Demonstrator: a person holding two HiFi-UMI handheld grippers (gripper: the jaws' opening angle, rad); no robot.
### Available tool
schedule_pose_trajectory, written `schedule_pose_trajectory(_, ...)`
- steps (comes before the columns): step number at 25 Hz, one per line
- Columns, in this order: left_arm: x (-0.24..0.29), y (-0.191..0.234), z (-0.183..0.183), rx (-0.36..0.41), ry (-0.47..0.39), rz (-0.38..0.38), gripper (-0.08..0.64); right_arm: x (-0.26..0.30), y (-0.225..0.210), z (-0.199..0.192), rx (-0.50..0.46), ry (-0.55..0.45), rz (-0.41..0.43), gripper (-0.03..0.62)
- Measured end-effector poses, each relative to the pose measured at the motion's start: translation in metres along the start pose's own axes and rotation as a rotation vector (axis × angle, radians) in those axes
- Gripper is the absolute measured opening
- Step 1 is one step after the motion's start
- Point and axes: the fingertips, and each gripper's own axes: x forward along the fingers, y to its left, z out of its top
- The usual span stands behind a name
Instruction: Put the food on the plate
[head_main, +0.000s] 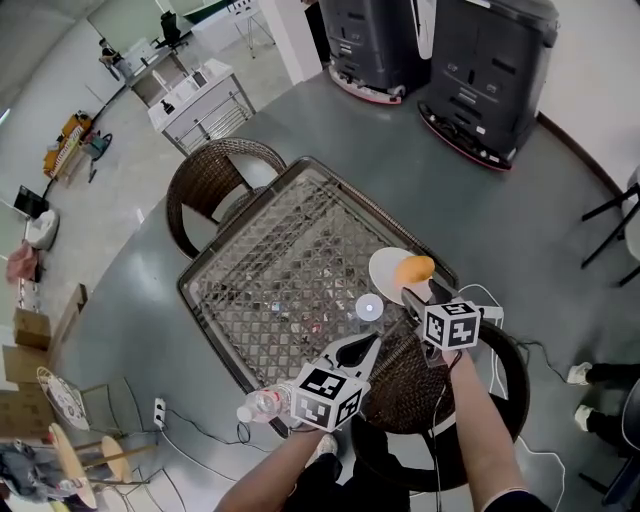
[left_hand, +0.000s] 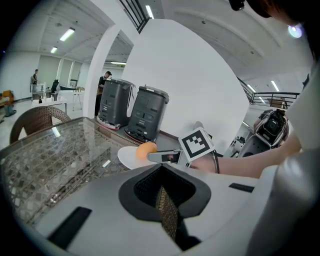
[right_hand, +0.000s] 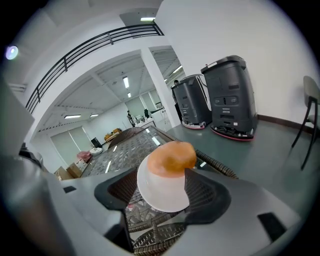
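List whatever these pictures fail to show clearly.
- Bottle: head view, partly hidden behind the left hand-held gripper.
- Small round disc on the table: head view, too small to identify.
- Plate: right gripper view, far rim hidden behind the food.
- Right hand-held gripper: left gripper view, too small to tell whether it touches the food.

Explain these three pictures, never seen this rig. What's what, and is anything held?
There is no robot. A person holds a two-jaw gripper in each hand. The head view looks down from the person's head, and each gripper view looks along that gripper's own jaws. On the glass-topped wicker table sit a white plate with a round orange food on it, a small round disc, and a plastic bottle at the near corner. The left gripper is shut and empty. The right gripper is open at the plate, holding nothing.
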Motion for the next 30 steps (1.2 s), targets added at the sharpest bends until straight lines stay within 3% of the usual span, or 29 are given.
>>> schedule_pose_trajectory(11, -0.016, -0.016, 0.013, 0.038, -0.037, -0.015, 0.008, -0.044, 0.015, 0.017, -0.008, -0.090, 0.011, 0.270)
schedule_pose_trajectory(16, -0.028, -0.032, 0.021, 0.064, -0.071, -0.040, 0.008, -0.083, 0.037, 0.028, -0.036, -0.164, 0.020, 0.024)
schedule_pose_trajectory(17, -0.031, -0.035, 0.023, 0.068, -0.083, -0.043, 0.008, -0.090, 0.043, 0.029, -0.042, -0.174, 0.028, 0.006)
schedule_pose_trajectory(30, -0.102, -0.078, 0.062, 0.157, -0.218, -0.169, 0.008, -0.195, 0.140, 0.087, -0.163, -0.374, 0.050, 0.005)
